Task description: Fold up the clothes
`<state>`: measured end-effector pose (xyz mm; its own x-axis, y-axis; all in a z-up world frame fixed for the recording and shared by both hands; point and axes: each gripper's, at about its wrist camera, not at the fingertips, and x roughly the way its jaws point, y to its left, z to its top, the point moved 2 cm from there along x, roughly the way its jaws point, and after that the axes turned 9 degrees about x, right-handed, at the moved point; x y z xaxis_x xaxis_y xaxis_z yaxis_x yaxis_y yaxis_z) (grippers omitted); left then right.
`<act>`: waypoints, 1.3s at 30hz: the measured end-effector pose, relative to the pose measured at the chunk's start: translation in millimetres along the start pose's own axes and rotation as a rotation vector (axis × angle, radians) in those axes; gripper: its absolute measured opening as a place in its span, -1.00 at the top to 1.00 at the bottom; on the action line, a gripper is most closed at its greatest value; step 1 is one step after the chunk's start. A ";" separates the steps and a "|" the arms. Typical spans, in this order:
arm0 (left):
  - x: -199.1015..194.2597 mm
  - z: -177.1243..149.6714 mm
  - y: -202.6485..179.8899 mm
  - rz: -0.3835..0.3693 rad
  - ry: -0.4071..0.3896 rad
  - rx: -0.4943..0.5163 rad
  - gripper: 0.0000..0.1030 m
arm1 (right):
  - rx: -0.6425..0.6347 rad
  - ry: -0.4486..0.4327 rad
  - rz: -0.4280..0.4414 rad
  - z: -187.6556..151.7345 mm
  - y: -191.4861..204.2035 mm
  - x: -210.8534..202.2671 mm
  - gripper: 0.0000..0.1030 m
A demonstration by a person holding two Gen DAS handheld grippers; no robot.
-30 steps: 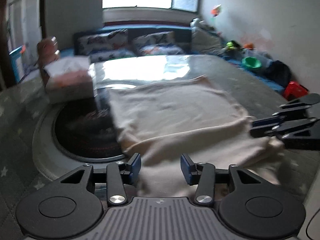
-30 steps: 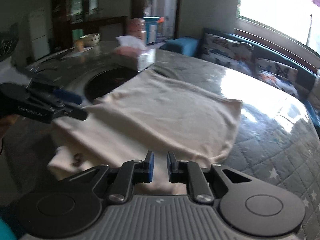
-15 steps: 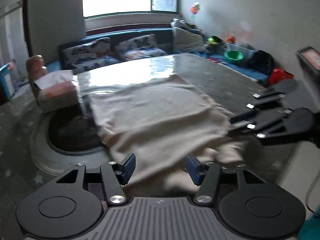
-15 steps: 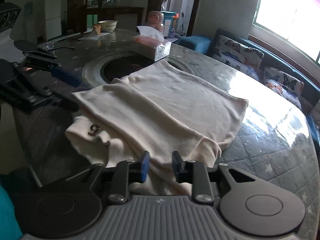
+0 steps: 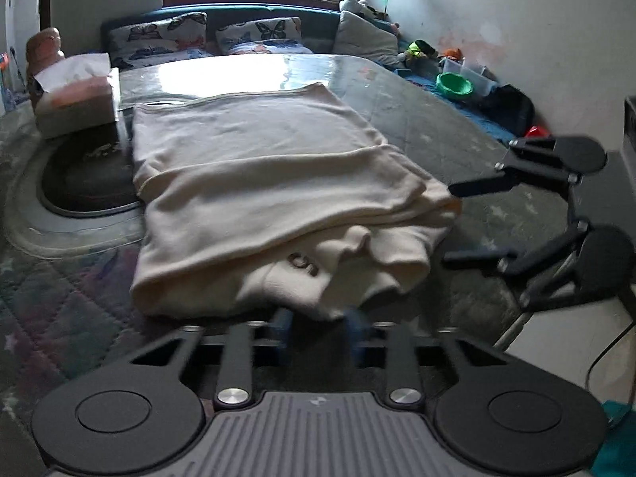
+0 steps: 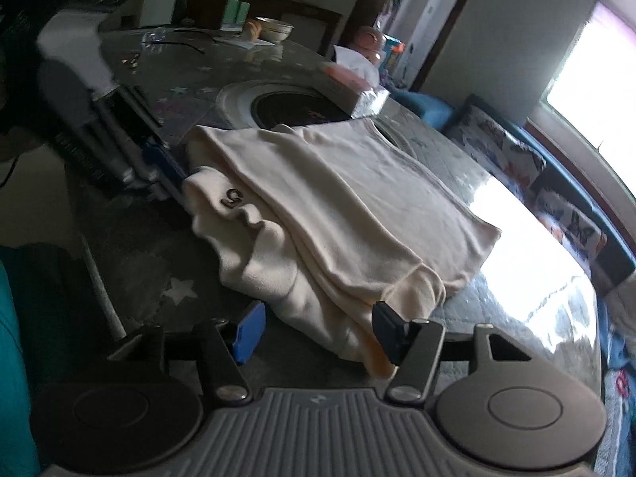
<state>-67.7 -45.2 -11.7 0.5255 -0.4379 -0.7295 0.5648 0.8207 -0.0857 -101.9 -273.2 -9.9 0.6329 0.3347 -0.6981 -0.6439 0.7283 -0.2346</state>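
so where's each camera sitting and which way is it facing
Left wrist: on the left gripper, facing across the cream garment toward the sofa and window; its own fingers show, and the right gripper at right.
Right wrist: on the right gripper, its open jaws flanking the garment's corner, facing the tissue box and doorway; the left gripper shows at left.
Shared: garment, tissue box, table.

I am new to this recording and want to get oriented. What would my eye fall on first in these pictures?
First, the cream garment, folded in layers in the middle of the quilted table. The left gripper sits at its near edge, and its jaws have just been closing. The right gripper, whose jaws have just been opening, stands wide at a corner. A tissue box stands beyond.
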 end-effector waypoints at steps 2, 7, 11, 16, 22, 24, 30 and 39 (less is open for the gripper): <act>-2.1 7.7 2.5 -0.012 -0.023 -0.002 0.79 | -0.050 -0.015 -0.011 -2.3 5.9 2.0 -0.36; -3.1 33.5 16.0 -0.030 -0.081 -0.031 0.81 | -0.149 -0.077 -0.010 -5.1 20.0 13.2 -0.35; 7.5 46.4 28.2 -0.041 -0.086 -0.071 0.81 | -0.111 -0.103 -0.018 7.8 17.8 27.2 0.04; 2.9 41.6 32.1 -0.048 -0.105 -0.045 0.58 | 0.081 -0.048 0.076 25.1 -7.3 41.6 0.74; -15.2 18.3 28.1 0.076 -0.127 0.075 -0.14 | 0.291 -0.026 0.169 40.1 -45.8 38.8 0.80; -12.2 13.4 24.0 0.119 -0.116 0.130 -0.20 | 0.321 -0.023 0.179 43.4 -52.5 39.5 0.80; 2.8 4.5 11.8 0.232 -0.123 0.315 -0.15 | 0.337 -0.029 0.182 46.3 -54.1 40.1 0.83; 2.2 -2.0 21.1 0.233 -0.103 0.346 0.81 | 0.328 -0.092 0.157 39.5 -40.2 25.6 0.88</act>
<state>-55.8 -28.1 -16.5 0.7152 -0.3036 -0.6296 0.5944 0.7381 0.3192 -42.8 -270.2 8.4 0.5832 0.4992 -0.6408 -0.5736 0.8117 0.1104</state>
